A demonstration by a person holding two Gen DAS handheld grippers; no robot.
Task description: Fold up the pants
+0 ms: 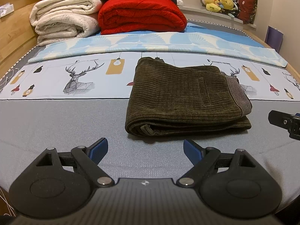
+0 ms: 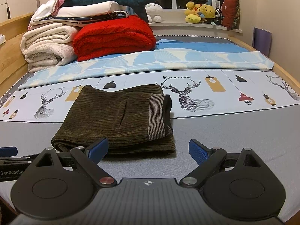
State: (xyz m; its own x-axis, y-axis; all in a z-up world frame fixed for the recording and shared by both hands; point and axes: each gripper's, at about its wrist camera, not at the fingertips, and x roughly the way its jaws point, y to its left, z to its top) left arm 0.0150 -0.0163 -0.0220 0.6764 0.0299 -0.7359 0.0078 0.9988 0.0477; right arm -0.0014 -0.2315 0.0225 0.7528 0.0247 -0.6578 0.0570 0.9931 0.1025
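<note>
One pair of dark olive corduroy pants is lying folded into a compact rectangle on the bed, half on the grey mattress cover and half on the deer-print sheet. Two pairs of tongs are hovering over the near edge of the bed, both tilting downward toward the cloth.

In the left wrist view, the upper left of the frame is showing two cream folded blankets stacked one on the other, with one red folded blanket just beside them. The left tongs are sitting at the bottom centre, released, their blue pads spreading wide with nothing between them. The pants are lying above and slightly right of these tongs, apart from the pads. The right tongs are poking in at the right edge, only partly in view here.

In the right wrist view, the pants are occupying the centre left, striped waistband lining facing right. The right tongs are standing released at the bottom centre; their left pad is overlapping the pants' near edge in the picture, though whether it is touching cannot be told. A cluster of plush toys is sitting on the windowsill at the upper right.
</note>
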